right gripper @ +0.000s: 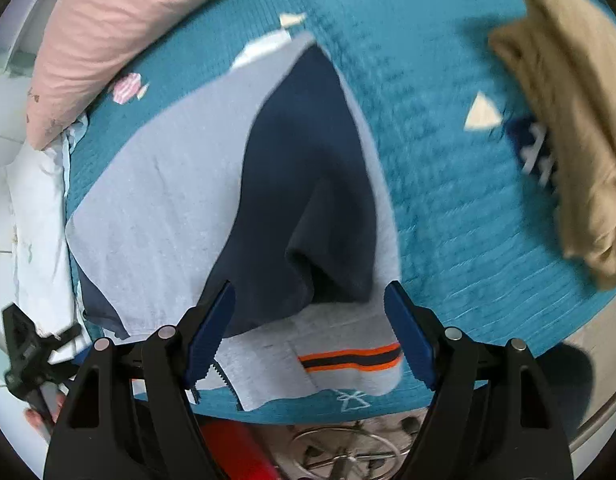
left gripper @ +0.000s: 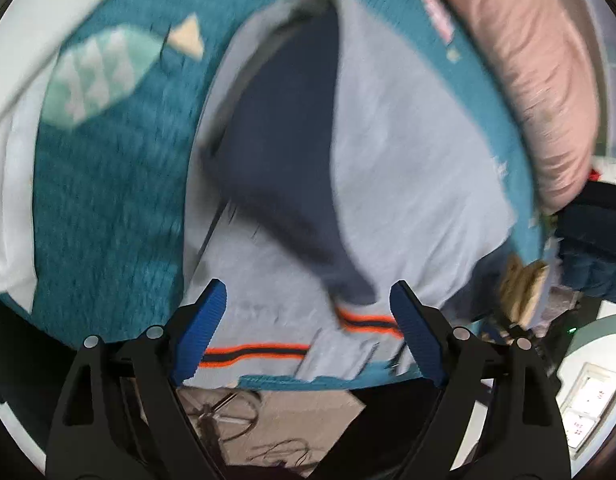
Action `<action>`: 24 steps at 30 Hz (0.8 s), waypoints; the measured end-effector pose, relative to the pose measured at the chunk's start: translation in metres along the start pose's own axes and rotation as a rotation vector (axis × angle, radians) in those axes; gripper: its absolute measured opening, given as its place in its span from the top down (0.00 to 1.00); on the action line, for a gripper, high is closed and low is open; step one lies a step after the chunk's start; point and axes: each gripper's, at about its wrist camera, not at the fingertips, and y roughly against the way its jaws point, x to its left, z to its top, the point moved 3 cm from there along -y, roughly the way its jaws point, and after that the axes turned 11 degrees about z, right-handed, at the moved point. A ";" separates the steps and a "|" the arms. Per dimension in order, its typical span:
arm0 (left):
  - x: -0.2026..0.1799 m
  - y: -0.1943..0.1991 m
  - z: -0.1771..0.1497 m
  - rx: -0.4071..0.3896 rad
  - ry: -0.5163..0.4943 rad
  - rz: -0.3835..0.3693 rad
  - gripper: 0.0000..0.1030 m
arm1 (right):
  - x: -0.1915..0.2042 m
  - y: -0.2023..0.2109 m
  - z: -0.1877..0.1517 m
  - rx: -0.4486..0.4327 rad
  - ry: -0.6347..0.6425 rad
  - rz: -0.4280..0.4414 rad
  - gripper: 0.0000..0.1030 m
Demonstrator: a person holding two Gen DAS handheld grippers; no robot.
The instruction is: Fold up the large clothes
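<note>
Both my left claw (left gripper: 304,320) and right claw (right gripper: 308,320) gape empty above the grey garment's (left gripper: 408,168) striped hem (right gripper: 350,358), its length running straight ahead.

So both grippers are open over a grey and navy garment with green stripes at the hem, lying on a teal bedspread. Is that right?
Not quite: the stripes are orange and dark, not green, as the right wrist view shows. The rest holds: the left gripper and right gripper are open over the grey and navy garment, which lies on the teal bedspread.
</note>
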 end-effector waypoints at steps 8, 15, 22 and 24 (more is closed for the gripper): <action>0.003 -0.016 0.010 -0.011 0.103 -0.081 0.25 | 0.009 -0.023 0.011 -0.025 -0.026 -0.014 0.63; 0.000 -0.020 0.020 -0.014 0.125 -0.109 0.93 | 0.007 -0.013 0.013 -0.031 -0.022 -0.008 0.96; 0.003 0.027 -0.017 -0.083 0.058 -0.127 0.94 | 0.008 0.027 -0.004 -0.038 0.005 0.055 0.96; 0.008 0.035 -0.032 -0.095 0.053 -0.121 0.95 | 0.007 0.031 -0.011 -0.027 -0.008 0.069 0.96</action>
